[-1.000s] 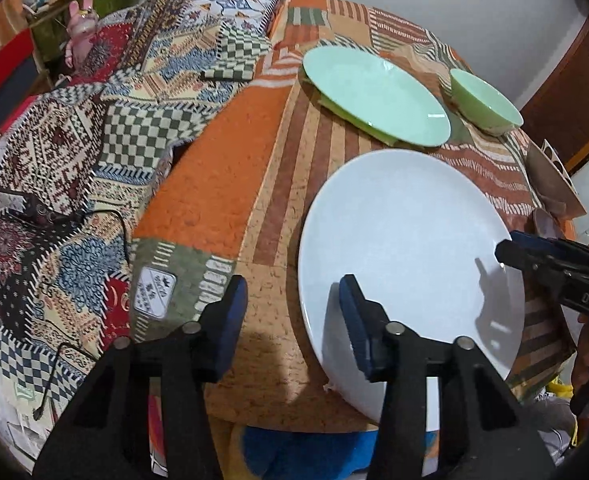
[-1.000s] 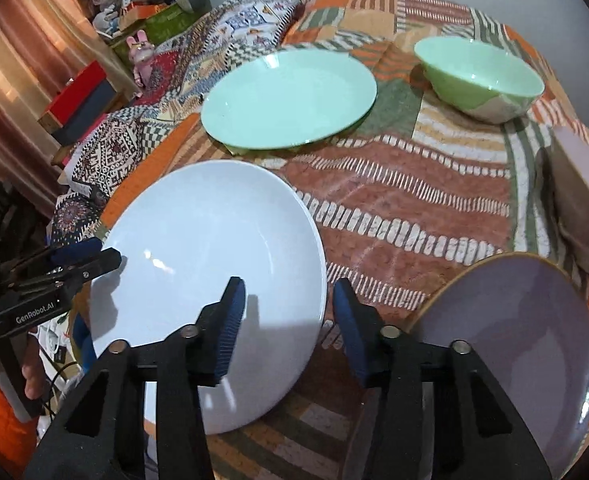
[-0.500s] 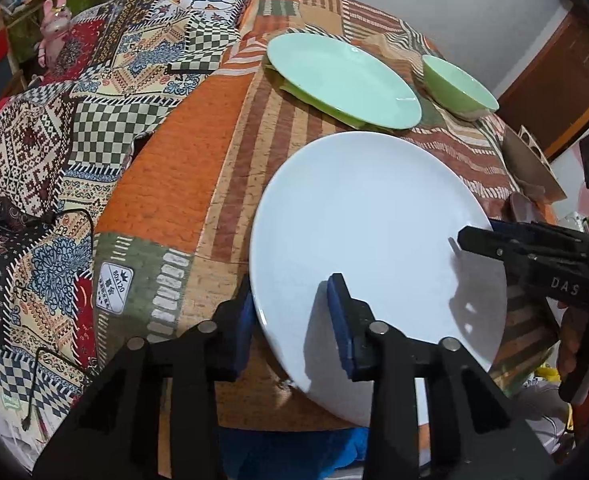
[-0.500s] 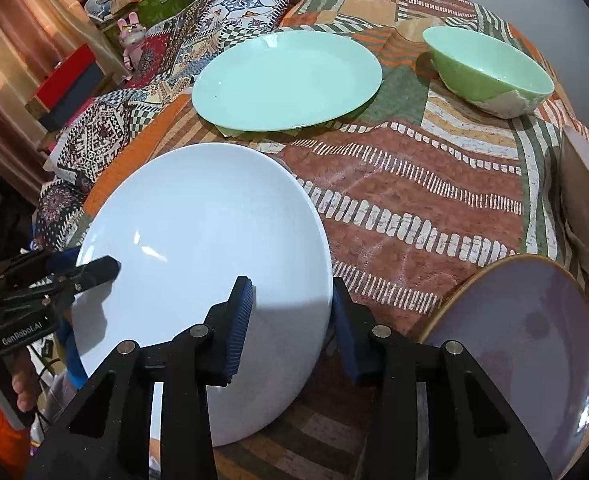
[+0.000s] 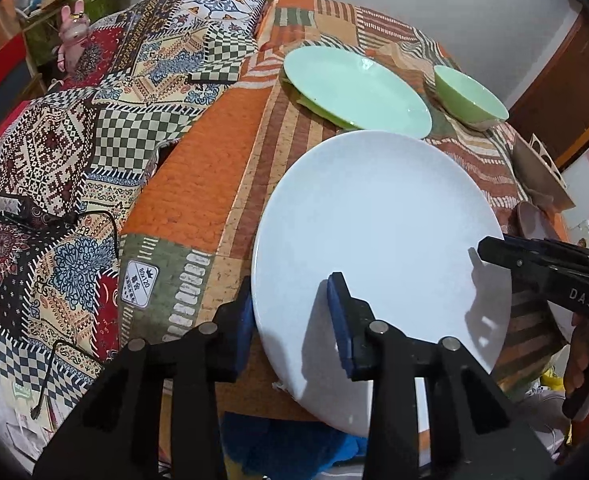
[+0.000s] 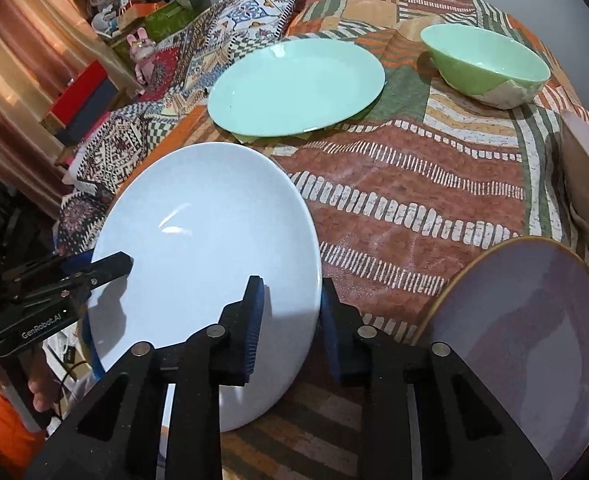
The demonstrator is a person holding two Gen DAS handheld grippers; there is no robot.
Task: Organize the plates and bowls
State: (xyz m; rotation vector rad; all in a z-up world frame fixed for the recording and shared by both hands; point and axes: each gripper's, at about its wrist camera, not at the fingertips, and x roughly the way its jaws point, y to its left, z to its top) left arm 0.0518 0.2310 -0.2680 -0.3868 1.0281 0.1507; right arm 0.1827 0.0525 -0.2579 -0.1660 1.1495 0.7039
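Patchwork cloth covers the table [image 6: 414, 208], and the white plate [image 5: 378, 248] sits nearest — left gripper [image 5: 290, 304] clamps its nine o'clock rim, right gripper [image 6: 290, 308] has just closed on three o'clock, likely for a level lift onto the green plate [image 6: 294, 86] at twelve.

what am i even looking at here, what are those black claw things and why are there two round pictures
The black claws are two-finger grippers that a person holds, one in each hand; no robot is involved. Each carries a fisheye camera looking along its fingers, hence two round pictures. One is from the left gripper, the other from the right gripper.

On the patchwork cloth lie a white plate, a green plate, a green bowl and a purple plate. Both grippers straddle the white plate's rim from opposite sides. The right one's jaws have just been closing and now pinch it; the left one appears to grip it too.
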